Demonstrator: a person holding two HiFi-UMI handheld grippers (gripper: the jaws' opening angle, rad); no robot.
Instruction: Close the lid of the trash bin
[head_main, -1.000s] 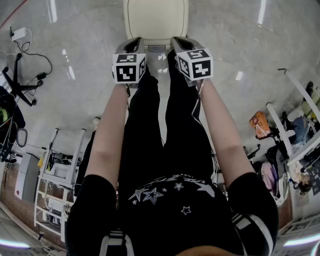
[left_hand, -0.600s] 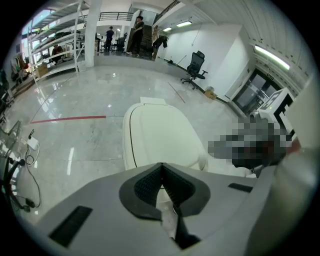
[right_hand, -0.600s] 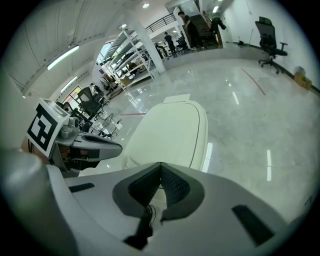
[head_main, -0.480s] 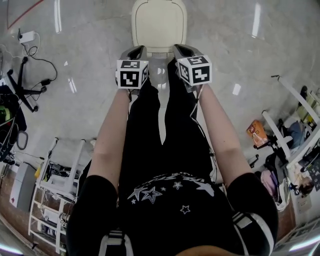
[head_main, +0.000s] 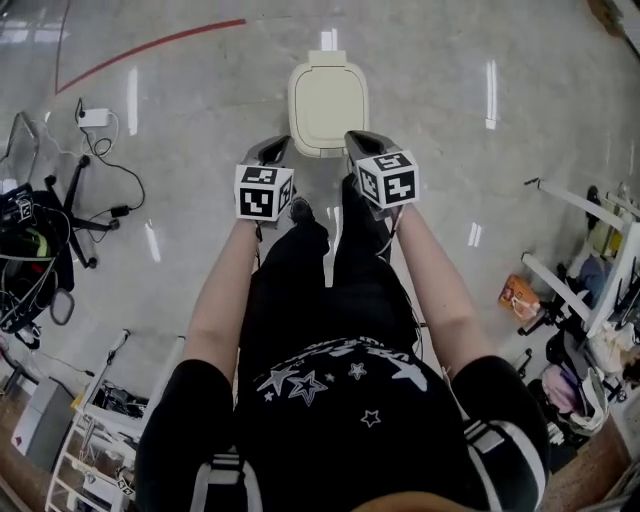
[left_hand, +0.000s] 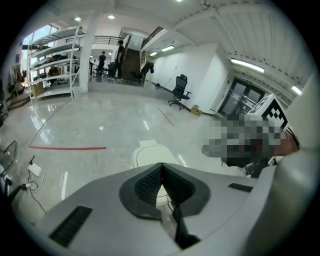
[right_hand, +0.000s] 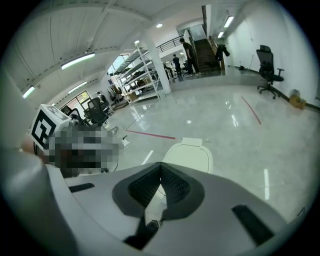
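Note:
A cream trash bin (head_main: 328, 100) stands on the grey floor ahead of me, its lid lying flat on top. My left gripper (head_main: 276, 150) and right gripper (head_main: 357, 142) hover side by side just short of the bin and above it, touching nothing. In the left gripper view the bin (left_hand: 150, 155) shows beyond the left gripper (left_hand: 161, 165), whose jaws meet at the tips with nothing between. The right gripper (right_hand: 161, 165) is also shut and empty, with the bin (right_hand: 190, 153) past it.
An office chair base and cables (head_main: 45, 190) lie at the left, with a power strip (head_main: 95, 117) beyond. A red line (head_main: 150, 45) crosses the floor at the back left. White racks (head_main: 590, 250) and an orange bag (head_main: 518, 295) stand at the right.
The bin now looks smaller and farther off: the view and both grippers have drawn back and up from it. Both grippers stay shut.

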